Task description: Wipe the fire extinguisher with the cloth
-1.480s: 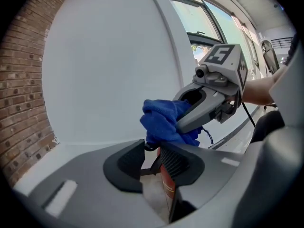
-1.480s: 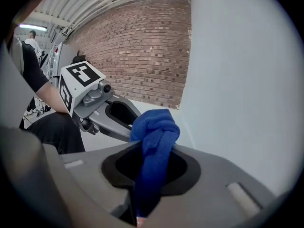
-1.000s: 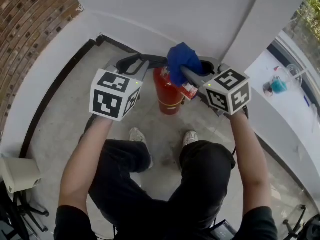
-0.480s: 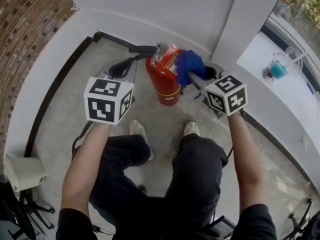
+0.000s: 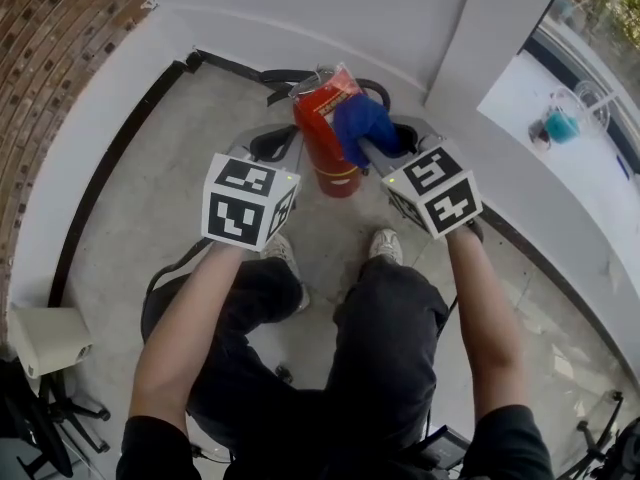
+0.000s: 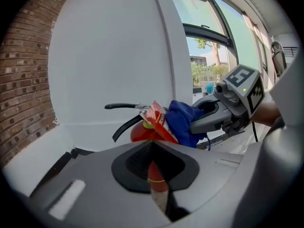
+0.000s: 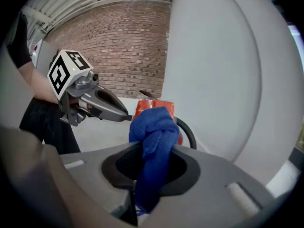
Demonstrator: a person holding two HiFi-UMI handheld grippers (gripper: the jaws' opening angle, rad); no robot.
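Curved white wall (image 5: 330,8) behind, brick wall (image 5: 50,58) on the left, white pillar (image 5: 480,48) on the right. Concrete floor (image 5: 140,208) with a black skirting strip along the wall foot.

Person stands over it: dark trousers (image 5: 390,348), light shoes (image 5: 385,246) toes toward the wall.

Extinguisher (image 5: 322,153): red, upright on the floor near the wall foot, just ahead of the shoes and between the two grippers. Black hose (image 5: 372,86) loops out behind it, black lever on top points left. A red-and-white tag (image 6: 154,118) in a clear sleeve sits at its head.

Right gripper (image 6: 195,123): comes in from the extinguisher's right, jaws clamped on the cloth (image 5: 360,126). The cloth is blue and bunched; its bulk sticks out past the jaw tips, a tail hangs down between them. The wad is against the upper right of the extinguisher, touching the tag.

Left gripper (image 7: 123,116): on the extinguisher's left, jaws have just been closing and are now together with nothing between them. The red body seen through the gap in its own view is behind the jaws, not in them. The tips are just beside the cylinder's upper part; can't tell if they touch it.

Small teal container (image 5: 560,123) on a white ledge (image 5: 590,178) past the pillar, well apart from everything.
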